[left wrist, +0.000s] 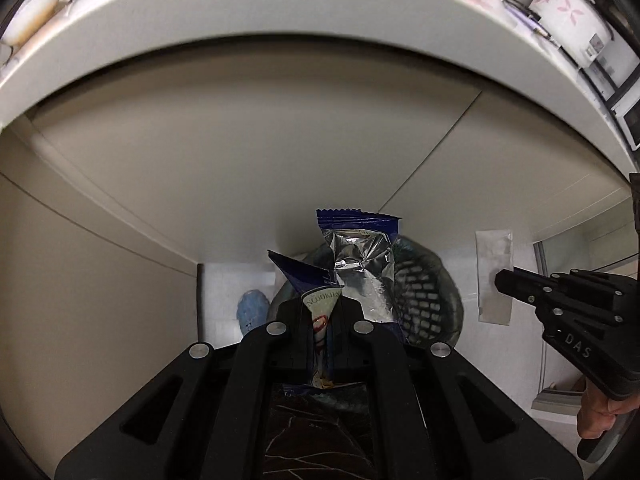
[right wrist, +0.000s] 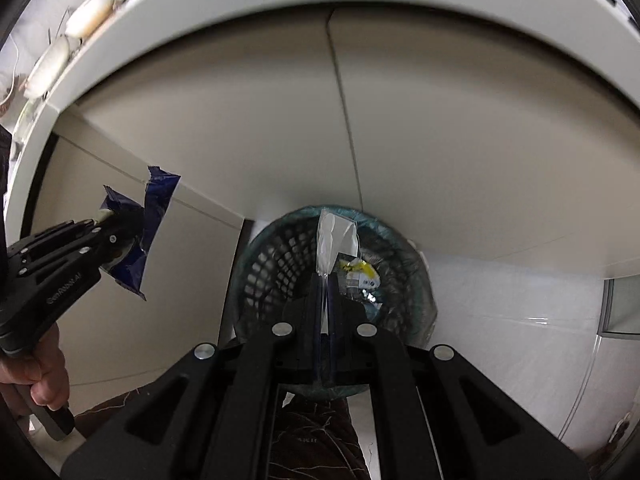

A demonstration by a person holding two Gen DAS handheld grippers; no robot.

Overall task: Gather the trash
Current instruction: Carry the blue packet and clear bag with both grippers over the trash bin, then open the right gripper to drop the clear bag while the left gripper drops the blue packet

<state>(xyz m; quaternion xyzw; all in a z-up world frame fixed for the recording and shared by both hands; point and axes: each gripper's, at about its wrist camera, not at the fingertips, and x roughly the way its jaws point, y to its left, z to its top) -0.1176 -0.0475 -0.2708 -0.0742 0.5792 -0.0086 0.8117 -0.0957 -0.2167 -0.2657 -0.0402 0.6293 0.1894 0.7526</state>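
The left tool (left wrist: pixel 320 320) is clamped on a torn blue cookie wrapper (left wrist: pixel 356 264), whose silver foil inside faces the left wrist camera and whose printed strip runs down between the closed fingers. In the right wrist view the same wrapper (right wrist: pixel 140 232) sticks out of the left tool (right wrist: pixel 120 224) in front of the beige cabinet door (right wrist: pixel 240 140), to the left of the bin and not over it.

The right tool (right wrist: pixel 326 300) is pinched shut on a clear plastic wrapper (right wrist: pixel 332 240), which stands up from its fingertips directly over the mouth of the black mesh wastebasket (right wrist: pixel 272 264). The wastebasket, lined with a thin bluish bag, stands on the white tiled floor (right wrist: pixel 520 320) against the cabinet base and already holds a crumpled yellow-and-white packet (right wrist: pixel 360 276). From the left wrist camera the right tool (left wrist: pixel 516 284) appears at the right edge, with the clear wrapper (left wrist: pixel 494 276) hanging at its tip and the wastebasket (left wrist: pixel 424 300) partly hidden behind the blue wrapper.

Above, the white tabletop (left wrist: pixel 280 12) edge curves across both views, with dishes (left wrist: pixel 36 8) at its left end.
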